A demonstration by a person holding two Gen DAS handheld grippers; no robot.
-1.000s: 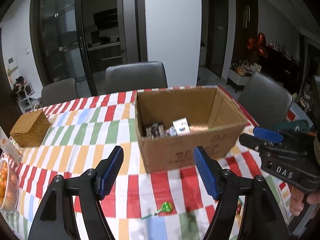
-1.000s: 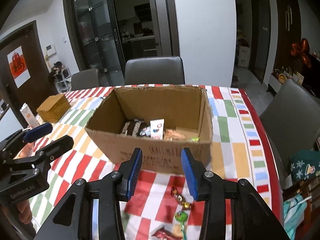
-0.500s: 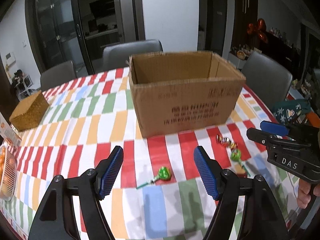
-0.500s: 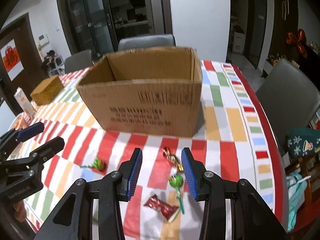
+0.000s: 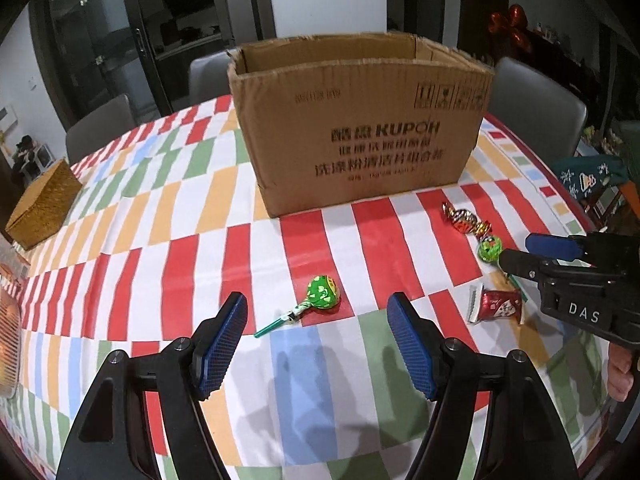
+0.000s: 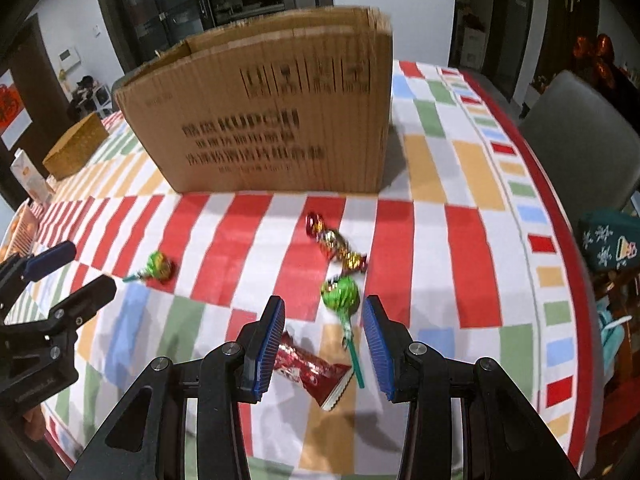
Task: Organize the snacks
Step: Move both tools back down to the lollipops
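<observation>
A brown cardboard box point(image 5: 360, 128) stands on the striped tablecloth; it also shows in the right wrist view point(image 6: 272, 120). My left gripper point(image 5: 316, 340) is open, low over the table, with a green lollipop point(image 5: 322, 298) just ahead between its fingers. My right gripper point(image 6: 324, 340) is open above a second green lollipop point(image 6: 340, 292) and a red snack packet point(image 6: 312, 368). A foil-wrapped candy point(image 6: 336, 246) lies beyond them. The right gripper also shows at the right edge of the left wrist view point(image 5: 552, 258).
A woven basket box point(image 5: 44, 208) sits at the table's far left. Grey chairs point(image 6: 580, 140) stand around the table. A carton point(image 6: 28, 180) stands at the left edge. The table's right edge point(image 6: 576, 280) is close to the snacks.
Both grippers have dropped from above the box to low over the table in front of it. The box's inside is out of sight now. The loose snacks are much closer.
</observation>
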